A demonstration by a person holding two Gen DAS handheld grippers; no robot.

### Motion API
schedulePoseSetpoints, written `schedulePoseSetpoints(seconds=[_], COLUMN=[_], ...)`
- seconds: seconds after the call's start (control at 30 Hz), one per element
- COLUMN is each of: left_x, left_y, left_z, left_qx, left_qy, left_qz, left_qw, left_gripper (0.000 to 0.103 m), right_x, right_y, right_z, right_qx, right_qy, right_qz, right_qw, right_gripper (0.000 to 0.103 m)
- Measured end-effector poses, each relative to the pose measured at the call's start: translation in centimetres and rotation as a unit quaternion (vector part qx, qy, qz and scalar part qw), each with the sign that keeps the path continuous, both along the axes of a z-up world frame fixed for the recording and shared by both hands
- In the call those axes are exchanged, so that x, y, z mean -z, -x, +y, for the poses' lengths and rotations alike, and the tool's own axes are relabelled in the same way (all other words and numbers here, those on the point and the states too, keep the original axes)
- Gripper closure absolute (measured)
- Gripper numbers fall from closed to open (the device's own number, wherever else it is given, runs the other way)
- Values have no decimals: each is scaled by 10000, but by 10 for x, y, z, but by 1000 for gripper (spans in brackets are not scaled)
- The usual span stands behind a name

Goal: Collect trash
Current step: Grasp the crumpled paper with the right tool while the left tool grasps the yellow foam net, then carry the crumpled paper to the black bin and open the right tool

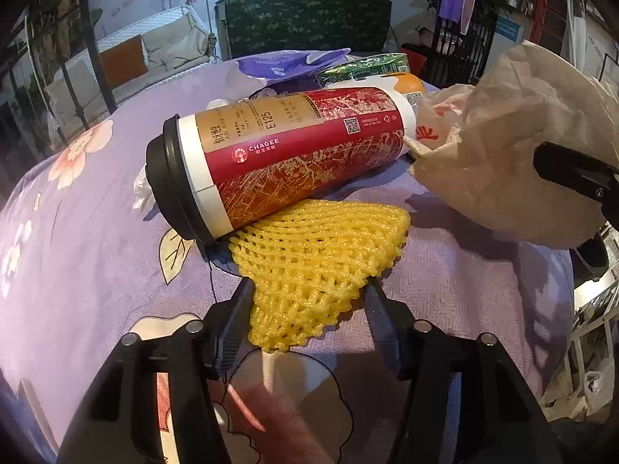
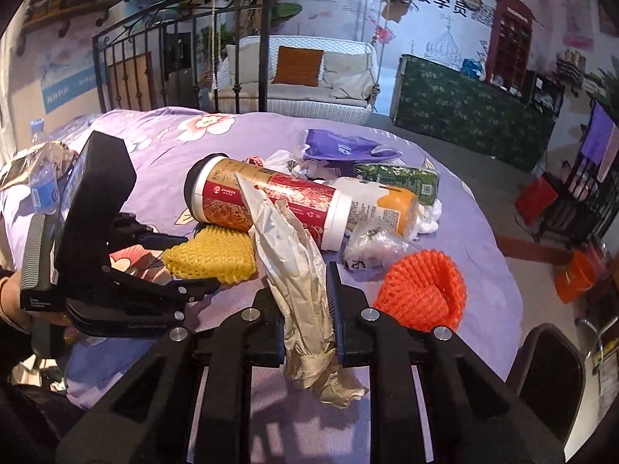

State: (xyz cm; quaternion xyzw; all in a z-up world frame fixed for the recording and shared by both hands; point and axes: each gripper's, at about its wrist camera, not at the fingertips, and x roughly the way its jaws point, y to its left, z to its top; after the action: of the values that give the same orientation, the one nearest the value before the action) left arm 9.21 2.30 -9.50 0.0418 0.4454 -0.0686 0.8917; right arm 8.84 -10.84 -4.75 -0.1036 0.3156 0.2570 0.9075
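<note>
A yellow foam net (image 1: 317,266) lies on the purple flowered cloth (image 1: 96,270), partly under a red CHAGEE cup (image 1: 278,154) lying on its side. My left gripper (image 1: 305,290) is open, its fingers on either side of the net's near end. My right gripper (image 2: 305,301) is shut on a crumpled beige paper wrapper (image 2: 294,263), held above the cloth; the wrapper also shows in the left wrist view (image 1: 514,143). The net (image 2: 212,255) and cup (image 2: 271,201) also show in the right wrist view, with the left gripper (image 2: 182,263) at the net.
An orange foam net (image 2: 421,290), a clear plastic bag (image 2: 371,247), a white and orange bottle (image 2: 383,205), a green carton (image 2: 398,181) and a purple bag (image 2: 344,147) lie on the cloth. A water bottle (image 2: 42,170) stands at the far left.
</note>
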Motion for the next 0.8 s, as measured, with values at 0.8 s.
schedulePoseSetpoints(seconds=[0.8], left_x=[-53], left_y=[42], left_z=[-9], left_qx=[-80], left_qy=[843], left_qz=[-733], left_qw=[9937], left_gripper=[86], right_x=[-6], right_y=[30], right_z=[-24], right_qx=[284], right_qy=[-549], right_qz=[-67], right_qw=[9981], right_gripper=[85])
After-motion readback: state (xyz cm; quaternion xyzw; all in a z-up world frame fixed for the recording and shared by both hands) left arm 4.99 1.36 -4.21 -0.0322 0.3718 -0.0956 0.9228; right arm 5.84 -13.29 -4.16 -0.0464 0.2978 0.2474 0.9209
